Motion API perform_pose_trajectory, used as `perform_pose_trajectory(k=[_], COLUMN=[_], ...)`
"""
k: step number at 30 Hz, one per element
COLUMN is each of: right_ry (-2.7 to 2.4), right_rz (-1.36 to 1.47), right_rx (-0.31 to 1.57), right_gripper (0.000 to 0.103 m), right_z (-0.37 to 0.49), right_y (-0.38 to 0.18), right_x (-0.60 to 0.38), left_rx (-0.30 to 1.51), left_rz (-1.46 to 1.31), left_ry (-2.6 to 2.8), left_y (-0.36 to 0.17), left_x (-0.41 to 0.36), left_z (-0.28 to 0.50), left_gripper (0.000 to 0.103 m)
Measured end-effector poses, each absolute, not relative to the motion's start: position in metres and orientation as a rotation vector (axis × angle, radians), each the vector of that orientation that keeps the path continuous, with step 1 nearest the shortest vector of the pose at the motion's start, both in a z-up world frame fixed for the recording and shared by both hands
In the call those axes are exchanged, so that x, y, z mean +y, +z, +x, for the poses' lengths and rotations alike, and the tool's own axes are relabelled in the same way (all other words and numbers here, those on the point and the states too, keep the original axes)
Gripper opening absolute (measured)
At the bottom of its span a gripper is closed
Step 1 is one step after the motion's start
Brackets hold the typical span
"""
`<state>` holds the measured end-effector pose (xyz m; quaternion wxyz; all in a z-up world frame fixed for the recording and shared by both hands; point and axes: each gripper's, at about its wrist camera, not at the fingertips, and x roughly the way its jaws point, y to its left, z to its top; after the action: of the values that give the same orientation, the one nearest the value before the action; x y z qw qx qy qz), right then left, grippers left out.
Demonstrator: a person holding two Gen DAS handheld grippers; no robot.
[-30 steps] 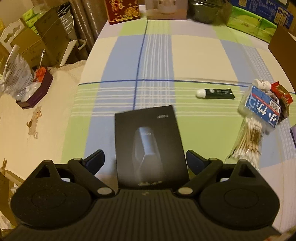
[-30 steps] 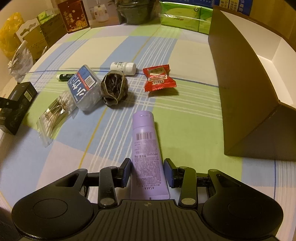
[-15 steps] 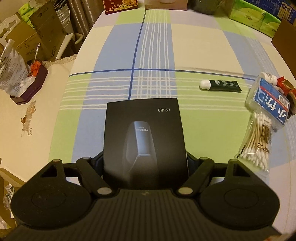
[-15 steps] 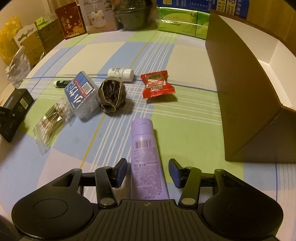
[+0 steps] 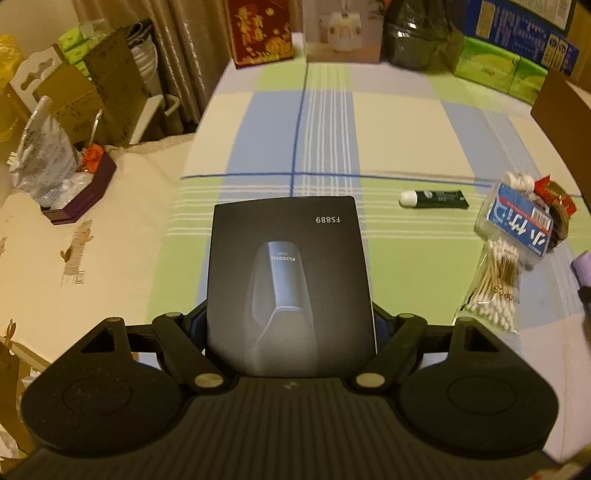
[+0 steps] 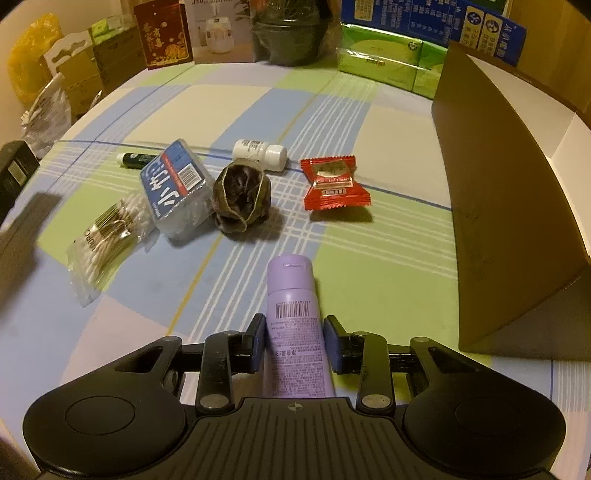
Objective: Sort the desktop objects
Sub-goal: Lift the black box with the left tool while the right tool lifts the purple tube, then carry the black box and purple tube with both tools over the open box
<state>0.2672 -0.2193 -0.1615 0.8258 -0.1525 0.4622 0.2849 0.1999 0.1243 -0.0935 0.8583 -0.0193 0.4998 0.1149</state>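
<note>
My left gripper [image 5: 290,325] is shut on a black product box [image 5: 290,280] marked FS889 and holds it above the checked tablecloth. My right gripper [image 6: 295,341] is shut on a purple tube [image 6: 295,325], lifted off the cloth. On the table lie a cotton swab bag [image 6: 107,236], a blue-labelled clear box [image 6: 175,188], a dark crumpled wrapper [image 6: 240,197], a white bottle [image 6: 260,153], a red candy packet [image 6: 334,182] and a small black tube [image 5: 434,198]. The open brown cardboard box [image 6: 498,206] stands at the right.
Green tissue packs [image 6: 384,66], a dark pot [image 6: 286,40] and a red box [image 6: 162,35] line the far edge. A side table with a purple tray [image 5: 79,195] and bags stands left of the main table.
The left gripper closed on the black box and lifted it. The right gripper opened briefly, closed again on the purple tube and raised it.
</note>
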Motion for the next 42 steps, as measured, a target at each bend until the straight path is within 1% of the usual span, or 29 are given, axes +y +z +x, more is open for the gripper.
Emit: perform_pose_trajectory(k=[9, 17, 31, 42], right_ry=[0.644, 0.682, 0.631, 0.533], right_rz=[-0.212, -0.105, 0.045, 0.093], right_rx=[0.988, 0.942, 0.863, 0.820], right_gripper=[0.031, 0.031, 0.031, 0.031], right_z=[0.258, 0.250, 0.240, 0.260], right_y=[-0.145, -0.112, -0.060, -0.037], right_x=[-0.236, -0.258, -0.340, -0.412], left_rx=[1.002, 0.961, 0.901, 0.818], left_rz=[-0.050, -0.021, 0.050, 0.095], left_ry=[0.244, 0.169, -0.135, -0.350], left_y=[-0.066, -0.048, -0.027, -0.003], left_x=[0.117, 0.076, -0.054, -0.172], left_z=[0.183, 0.184, 0.213, 0.252], left_gripper=[0.077, 0.077, 0.077, 0.077])
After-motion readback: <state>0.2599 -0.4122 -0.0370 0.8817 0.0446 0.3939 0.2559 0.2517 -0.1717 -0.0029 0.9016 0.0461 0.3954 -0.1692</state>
